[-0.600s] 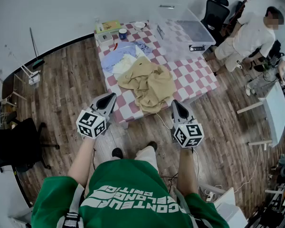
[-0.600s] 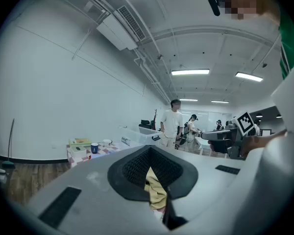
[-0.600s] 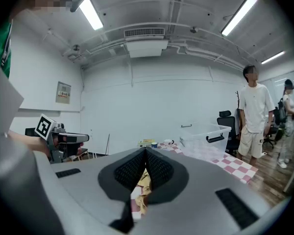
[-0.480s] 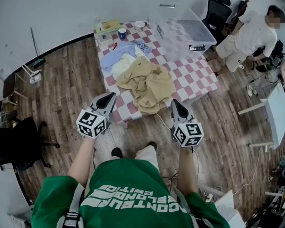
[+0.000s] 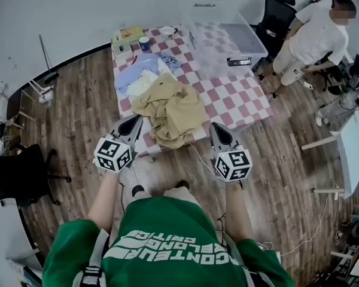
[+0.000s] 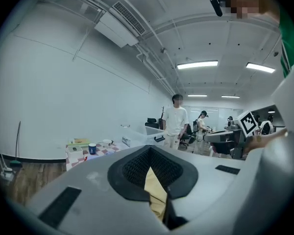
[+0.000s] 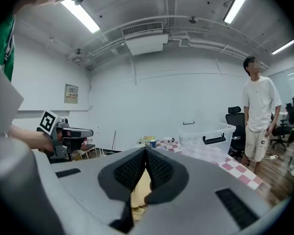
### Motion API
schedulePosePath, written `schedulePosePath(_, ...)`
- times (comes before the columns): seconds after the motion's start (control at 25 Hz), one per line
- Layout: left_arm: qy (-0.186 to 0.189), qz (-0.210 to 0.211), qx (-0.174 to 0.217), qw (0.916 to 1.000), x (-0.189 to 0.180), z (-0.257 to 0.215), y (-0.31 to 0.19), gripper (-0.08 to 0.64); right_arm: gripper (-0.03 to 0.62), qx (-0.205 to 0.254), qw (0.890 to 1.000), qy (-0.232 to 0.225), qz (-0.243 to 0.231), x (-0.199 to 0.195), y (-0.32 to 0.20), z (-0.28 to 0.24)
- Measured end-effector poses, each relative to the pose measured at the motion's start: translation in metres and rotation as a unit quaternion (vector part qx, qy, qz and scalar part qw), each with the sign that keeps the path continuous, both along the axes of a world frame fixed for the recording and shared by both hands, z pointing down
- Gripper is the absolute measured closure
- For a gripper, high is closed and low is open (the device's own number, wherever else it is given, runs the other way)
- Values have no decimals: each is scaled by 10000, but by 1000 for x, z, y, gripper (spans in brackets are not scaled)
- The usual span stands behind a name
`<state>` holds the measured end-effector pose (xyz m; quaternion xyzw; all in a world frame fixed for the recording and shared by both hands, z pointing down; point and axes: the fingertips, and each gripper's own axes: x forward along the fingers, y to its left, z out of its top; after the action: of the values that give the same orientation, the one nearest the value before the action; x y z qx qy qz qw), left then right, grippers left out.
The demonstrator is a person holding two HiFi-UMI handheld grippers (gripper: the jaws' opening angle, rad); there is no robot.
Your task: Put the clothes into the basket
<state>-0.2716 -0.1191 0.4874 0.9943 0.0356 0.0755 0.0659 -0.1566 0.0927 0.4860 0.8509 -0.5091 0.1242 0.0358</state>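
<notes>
A tan garment (image 5: 169, 107) lies crumpled at the near side of the red-and-white checkered table (image 5: 239, 97). Pale blue and white clothes (image 5: 141, 72) lie behind it. The clear plastic bin (image 5: 223, 39) with a black handle stands at the table's far right corner. My left gripper (image 5: 133, 124) is shut and empty, its tip just short of the table's front edge, left of the tan garment. My right gripper (image 5: 216, 131) is also shut and empty, at the front edge to the garment's right. A sliver of tan cloth (image 6: 155, 187) shows below the closed jaws in the left gripper view.
A person in white (image 5: 314, 36) stands right of the table beside a black office chair (image 5: 277, 18). A blue mug (image 5: 144, 42) and small boxes sit at the table's far left end. Another black chair (image 5: 15, 181) is at my left, a white desk (image 5: 352, 149) at my right.
The table has shifted slightly left and nearer in the head view. Both grippers stay shut side by side. The bystander has straightened and stepped nearer the bin.
</notes>
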Motion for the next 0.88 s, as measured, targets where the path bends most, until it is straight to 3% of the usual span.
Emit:
schedulePosePath(0.44,-152,-425,-78,9989,38,6,28,557,584,-199,9991,-39,-370,51,29,9)
schedulePosePath(0.88,-246,-833,-216,9960,66,36,18,557,583,-426,9964,-6,-738,101,15,31)
